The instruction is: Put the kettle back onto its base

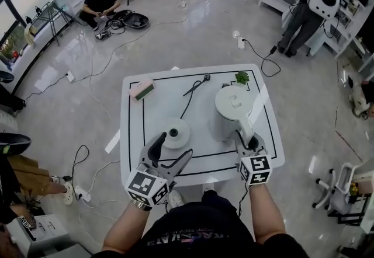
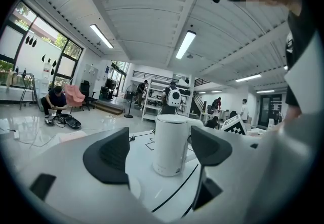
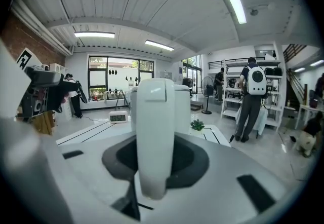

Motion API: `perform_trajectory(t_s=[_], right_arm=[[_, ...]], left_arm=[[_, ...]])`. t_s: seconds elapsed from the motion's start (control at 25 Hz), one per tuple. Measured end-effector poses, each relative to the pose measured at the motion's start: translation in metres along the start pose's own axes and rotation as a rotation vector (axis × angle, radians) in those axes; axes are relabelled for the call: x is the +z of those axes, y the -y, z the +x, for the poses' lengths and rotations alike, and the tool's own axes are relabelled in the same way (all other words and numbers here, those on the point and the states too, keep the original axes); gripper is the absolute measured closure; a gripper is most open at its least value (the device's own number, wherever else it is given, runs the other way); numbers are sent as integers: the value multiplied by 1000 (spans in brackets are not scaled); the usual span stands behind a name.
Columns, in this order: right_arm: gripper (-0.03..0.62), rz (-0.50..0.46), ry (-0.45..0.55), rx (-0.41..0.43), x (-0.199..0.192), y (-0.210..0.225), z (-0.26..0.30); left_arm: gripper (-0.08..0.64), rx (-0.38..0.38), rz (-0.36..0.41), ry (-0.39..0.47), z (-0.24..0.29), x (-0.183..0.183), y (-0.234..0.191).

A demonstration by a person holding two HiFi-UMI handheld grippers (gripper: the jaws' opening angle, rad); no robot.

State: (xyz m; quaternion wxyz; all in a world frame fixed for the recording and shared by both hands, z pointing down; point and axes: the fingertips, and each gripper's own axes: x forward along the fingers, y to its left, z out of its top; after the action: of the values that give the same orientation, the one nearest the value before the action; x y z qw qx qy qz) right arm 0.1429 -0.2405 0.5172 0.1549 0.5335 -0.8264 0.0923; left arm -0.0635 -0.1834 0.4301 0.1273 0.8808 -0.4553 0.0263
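Observation:
The white kettle is upright on the right half of the white table, and in the left gripper view its foot seems to rest on the tabletop. My right gripper is shut on the kettle's handle, which fills the gap between the jaws. The round white base, with a dark centre pin, lies left of the kettle. My left gripper hovers open over the base's near edge with nothing between its pads. It faces the kettle.
A small clock sits at the table's back left and a small green plant at the back right. The black power cord runs from the base to the back. People, cables and shelves stand on the floor around.

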Motion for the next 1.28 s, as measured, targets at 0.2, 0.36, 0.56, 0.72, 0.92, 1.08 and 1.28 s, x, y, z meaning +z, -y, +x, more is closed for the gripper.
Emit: perform_trajectory(t_s=[0.2,0.36,0.56,0.72,0.92,1.08,1.28], right_arm=[[491,-24,35,56,25,-17,9],[489,-22,73,121,50,-36,19],[491,-31,103,201,68,-66,32],[491,-48,115,268,80,-101,46],[491,-55,122,338,87,-138,56],[491,-59,122,379,89,-161,62],[491,-63,111,406,85,-182,67]], left_arm=[[178,35,-4,14,-10,4,-8],[181,72,-5,30,-20,9,-15],[226,124,-5,48,-37,9,-24],[290,176,-11,64,-61,9,-40],[365,248,-16,91,-87,10,-58],[468,303,-26,94,-106,8,-69],[548,329,-32,90,-122,5,-78]])
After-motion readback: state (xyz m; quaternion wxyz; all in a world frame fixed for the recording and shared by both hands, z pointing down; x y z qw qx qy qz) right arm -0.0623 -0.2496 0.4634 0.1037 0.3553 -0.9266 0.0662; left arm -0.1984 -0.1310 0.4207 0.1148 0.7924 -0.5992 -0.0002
